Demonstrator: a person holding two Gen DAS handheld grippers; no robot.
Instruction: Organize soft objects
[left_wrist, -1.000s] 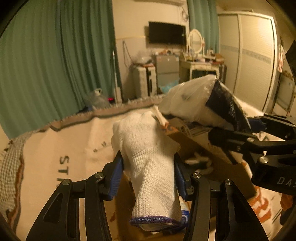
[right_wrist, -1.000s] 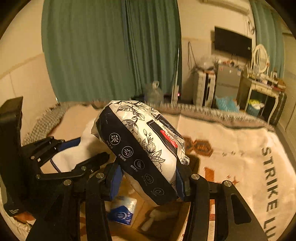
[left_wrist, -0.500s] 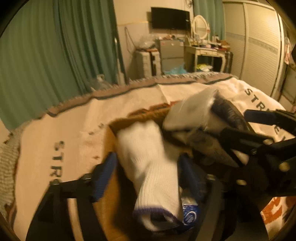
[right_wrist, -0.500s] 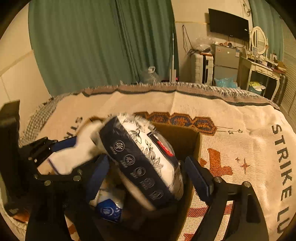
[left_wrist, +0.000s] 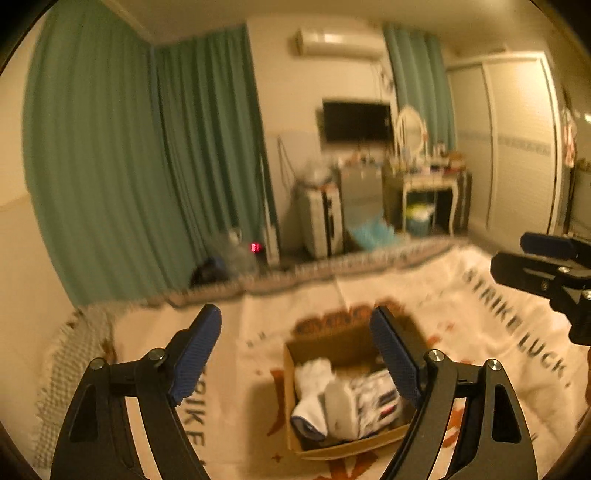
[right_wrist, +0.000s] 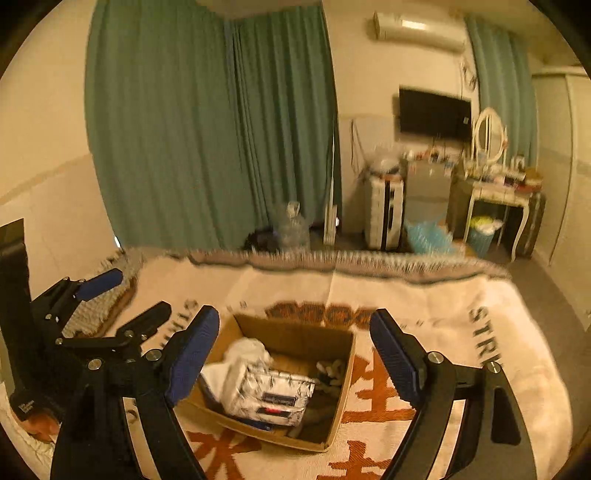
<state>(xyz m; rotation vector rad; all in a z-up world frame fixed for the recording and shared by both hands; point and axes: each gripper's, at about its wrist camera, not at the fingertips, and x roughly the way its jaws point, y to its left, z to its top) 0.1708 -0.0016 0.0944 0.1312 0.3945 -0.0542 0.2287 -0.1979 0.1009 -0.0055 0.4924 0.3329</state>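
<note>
Below both pairs of tongs, on the cream woven blanket (right_wrist: 436, 295) with rust and black lettering, sits our open brown cardboard box (right_wrist: 295, 336). Inside it lie the white knitted glove (left_wrist: 314, 391) and the white floral-printed soft packet with a dark band (right_wrist: 273, 395), side by side, touching. Our left tongs (left_wrist: 303, 354) hang wide and hold nothing; our right tongs (right_wrist: 295, 350) likewise gape wide and carry nothing. From either, the box lies forward and down, its long axis running away from us; we judge neither hand clearly nearer. No further loose soft thing shows on the blanket.
</note>
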